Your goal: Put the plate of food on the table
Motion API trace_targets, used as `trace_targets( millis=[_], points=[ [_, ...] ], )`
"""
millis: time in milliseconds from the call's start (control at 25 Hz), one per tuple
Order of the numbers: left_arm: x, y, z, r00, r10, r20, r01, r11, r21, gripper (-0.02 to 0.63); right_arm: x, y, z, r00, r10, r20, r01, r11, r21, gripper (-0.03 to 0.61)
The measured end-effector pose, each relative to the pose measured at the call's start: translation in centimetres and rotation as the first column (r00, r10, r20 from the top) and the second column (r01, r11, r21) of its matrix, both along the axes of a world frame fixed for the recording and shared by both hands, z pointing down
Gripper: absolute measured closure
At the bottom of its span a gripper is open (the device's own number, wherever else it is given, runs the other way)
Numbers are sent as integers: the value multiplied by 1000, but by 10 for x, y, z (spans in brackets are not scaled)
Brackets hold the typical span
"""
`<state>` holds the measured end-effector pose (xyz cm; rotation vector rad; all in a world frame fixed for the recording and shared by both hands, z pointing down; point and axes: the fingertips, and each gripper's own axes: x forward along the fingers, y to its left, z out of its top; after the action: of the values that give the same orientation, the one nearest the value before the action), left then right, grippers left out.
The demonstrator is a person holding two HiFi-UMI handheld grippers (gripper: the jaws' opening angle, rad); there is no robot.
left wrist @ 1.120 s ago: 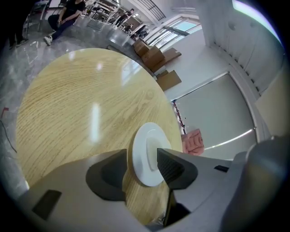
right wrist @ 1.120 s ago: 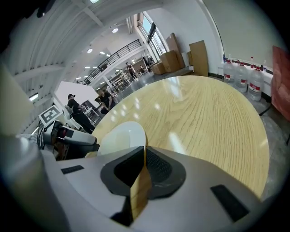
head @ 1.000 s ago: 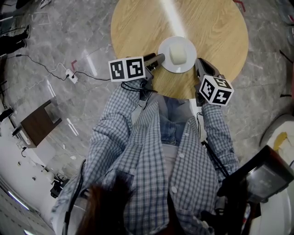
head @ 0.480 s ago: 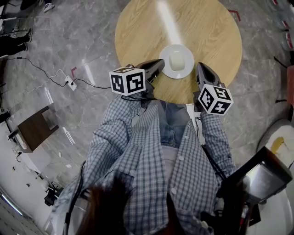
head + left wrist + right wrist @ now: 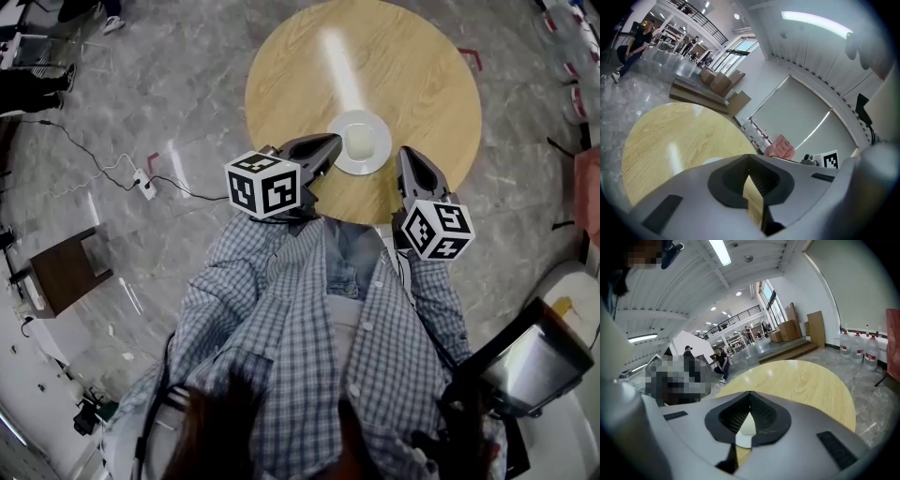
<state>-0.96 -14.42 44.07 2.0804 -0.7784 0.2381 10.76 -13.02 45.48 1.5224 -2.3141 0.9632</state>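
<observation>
A white plate (image 5: 360, 142) with a pale lump of food (image 5: 357, 142) rests on the round wooden table (image 5: 412, 66), near its edge closest to me. My left gripper (image 5: 332, 143) hovers just left of the plate, jaws shut with nothing between them. My right gripper (image 5: 404, 156) hangs just right of the plate, also shut and empty. In the left gripper view the closed jaws (image 5: 749, 157) point over the table (image 5: 670, 145), and a sliver of the plate (image 5: 711, 161) shows. In the right gripper view the plate (image 5: 744, 432) shows through the gap behind the tips.
A cable and power strip (image 5: 144, 178) lie on the marble floor at left, near a brown wooden box (image 5: 66, 272). Water bottles (image 5: 574, 56) stand at the upper right. A dark device (image 5: 525, 366) sits at lower right. People are far off in both gripper views.
Both grippers have drawn back from the plate's sides toward me and risen. The plate stays on the table, which looks smaller and farther off.
</observation>
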Motion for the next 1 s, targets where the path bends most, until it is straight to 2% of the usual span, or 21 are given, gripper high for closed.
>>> trace_targets(
  millis=[280,440,560,760,1000],
  points=[
    [11,2,-36,998,14,-56,-10,998,65,606,1,-4,-43,1000,-7,3,7,996,94,571],
    [20,3,-58,997,48,-57,-41,991,130,606,5,-8,-62,1000,-9,-22,12,989,149,571],
    [26,-1,-75,996,57,-68,-45,984,170,606,10,-14,-78,1000,-13,-5,14,981,194,571],
    [27,2,-93,995,70,-69,-55,977,205,606,12,-15,-99,997,-4,74,-13,973,231,571],
    [33,-2,-105,994,73,-80,-52,969,240,606,14,-20,-114,997,-24,71,4,963,270,571]
  ],
)
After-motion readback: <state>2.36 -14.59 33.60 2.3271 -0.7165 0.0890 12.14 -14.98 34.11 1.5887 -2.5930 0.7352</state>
